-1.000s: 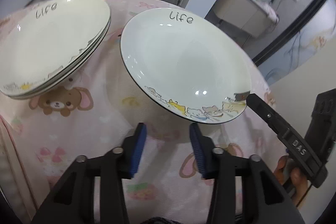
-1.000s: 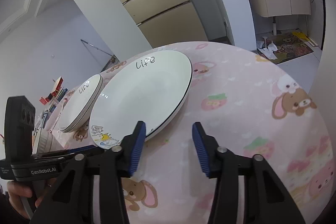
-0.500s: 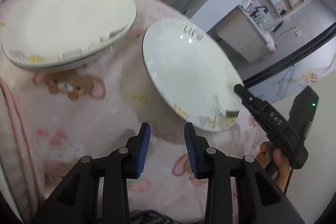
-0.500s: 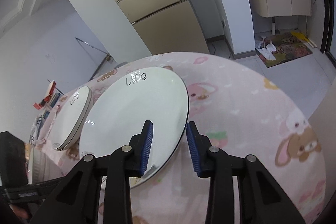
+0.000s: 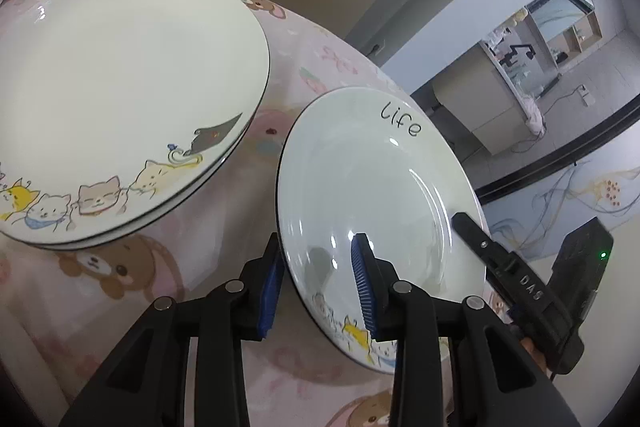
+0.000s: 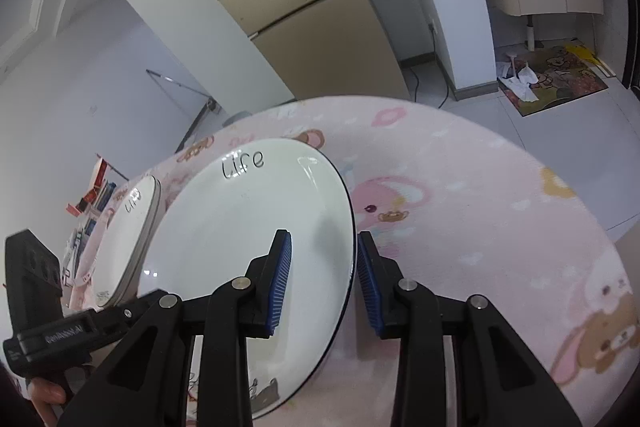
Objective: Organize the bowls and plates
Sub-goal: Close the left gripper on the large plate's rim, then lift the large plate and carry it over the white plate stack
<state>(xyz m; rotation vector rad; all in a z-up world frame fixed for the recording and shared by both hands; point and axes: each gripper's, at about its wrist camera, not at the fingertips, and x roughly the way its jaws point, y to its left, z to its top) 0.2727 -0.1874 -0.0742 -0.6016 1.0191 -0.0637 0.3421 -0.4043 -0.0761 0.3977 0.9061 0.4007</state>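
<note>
Both claws point steeply downward. The left claw (image 5: pixel 320 283) has its 2 blue pads straddling the rim of a plate (image 5: pixel 380 187), 1 pad on each face, jaws narrowly apart. The right claw (image 6: pixel 324 283) straddles the opposite rim likewise; its jaws have just been closing. Contact between pads and rim cannot be confirmed.

White walls (image 6: pixel 80 99), beige cabinets (image 6: pixel 304 19)
</note>
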